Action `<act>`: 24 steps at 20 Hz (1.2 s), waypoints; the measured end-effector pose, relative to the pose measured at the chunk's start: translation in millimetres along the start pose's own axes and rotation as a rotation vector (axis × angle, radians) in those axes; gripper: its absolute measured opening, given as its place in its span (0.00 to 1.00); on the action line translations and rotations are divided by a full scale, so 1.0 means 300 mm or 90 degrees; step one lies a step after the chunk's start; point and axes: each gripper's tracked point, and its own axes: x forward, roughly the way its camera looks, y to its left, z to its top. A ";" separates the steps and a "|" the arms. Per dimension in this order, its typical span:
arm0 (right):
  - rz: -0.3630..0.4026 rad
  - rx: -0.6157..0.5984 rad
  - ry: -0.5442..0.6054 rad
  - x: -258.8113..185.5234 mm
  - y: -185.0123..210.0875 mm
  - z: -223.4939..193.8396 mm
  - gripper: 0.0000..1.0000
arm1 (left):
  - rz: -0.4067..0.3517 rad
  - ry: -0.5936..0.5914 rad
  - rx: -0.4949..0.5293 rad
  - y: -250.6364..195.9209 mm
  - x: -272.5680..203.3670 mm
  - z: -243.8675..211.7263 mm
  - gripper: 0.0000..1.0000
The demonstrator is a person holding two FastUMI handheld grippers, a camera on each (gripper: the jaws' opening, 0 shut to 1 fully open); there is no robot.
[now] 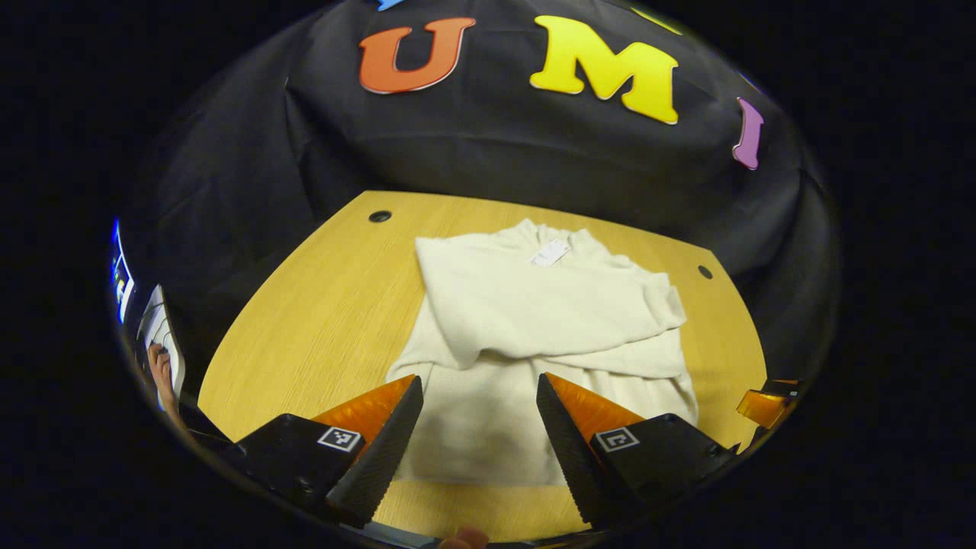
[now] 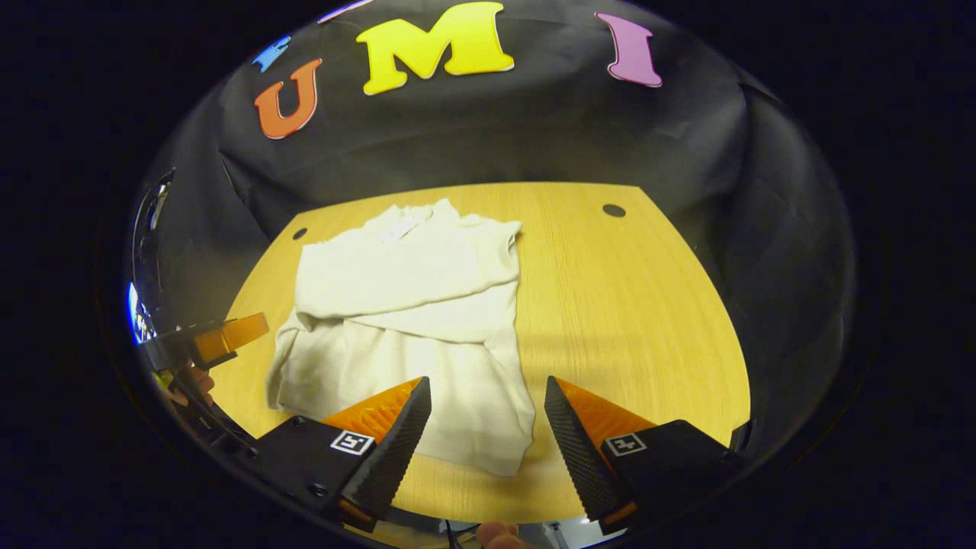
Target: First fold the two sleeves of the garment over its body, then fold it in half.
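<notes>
A cream-white garment [image 1: 534, 328] lies flat on the wooden table [image 1: 328, 305], collar and tag toward the far wall, both sleeves folded across its body. My left gripper [image 1: 479, 415] hovers open above the garment's near hem, nothing between its fingers. In the right gripper view the same garment [image 2: 412, 320] lies left of centre. My right gripper [image 2: 488, 415] stands open over the hem's near right corner, holding nothing. The left gripper [image 2: 221, 335] also appears at the left edge of the right gripper view, and the right gripper [image 1: 766, 404] at the right edge of the left gripper view.
The table [image 2: 633, 320] has small round holes [image 2: 613, 210] near its far corners. Bare wood stretches to the right of the garment in the right gripper view. A person's hand [image 1: 162, 374] and some equipment sit at the far left of the left gripper view.
</notes>
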 end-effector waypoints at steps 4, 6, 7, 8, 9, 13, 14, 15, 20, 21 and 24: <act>-0.030 0.002 0.071 0.103 -0.016 -0.121 0.93 | 0.038 0.132 -0.024 0.133 -0.007 -0.199 0.95; -0.049 -0.003 0.103 0.140 -0.045 -0.179 0.93 | 0.029 0.177 -0.022 0.154 -0.020 -0.255 0.95; -0.053 0.000 0.117 0.154 -0.050 -0.202 0.93 | 0.027 0.194 -0.016 0.163 -0.025 -0.269 0.95; -0.058 0.005 0.131 0.163 -0.055 -0.222 0.94 | 0.028 0.208 -0.010 0.175 -0.030 -0.277 0.95; -0.062 0.015 0.145 0.167 -0.059 -0.240 0.94 | 0.027 0.225 -0.003 0.183 -0.036 -0.283 0.95; -0.073 0.053 0.200 0.183 -0.063 -0.302 0.93 | 0.021 0.298 0.012 0.199 -0.083 -0.307 0.95; -0.068 0.063 0.212 0.188 -0.059 -0.316 0.94 | 0.017 0.308 0.011 0.198 -0.097 -0.309 0.95; -0.073 0.072 0.228 0.194 -0.060 -0.333 0.94 | 0.014 0.318 0.008 0.196 -0.111 -0.315 0.95; -0.095 0.127 0.274 0.221 -0.070 -0.356 0.94 | 0.012 0.347 0.002 0.181 -0.235 -0.298 0.95; -0.098 0.124 0.286 0.220 -0.069 -0.358 0.93 | 0.013 0.350 0.004 0.177 -0.263 -0.292 0.96; -0.098 0.111 0.317 0.228 -0.061 -0.356 0.93 | 0.011 0.355 0.008 0.170 -0.350 -0.275 0.96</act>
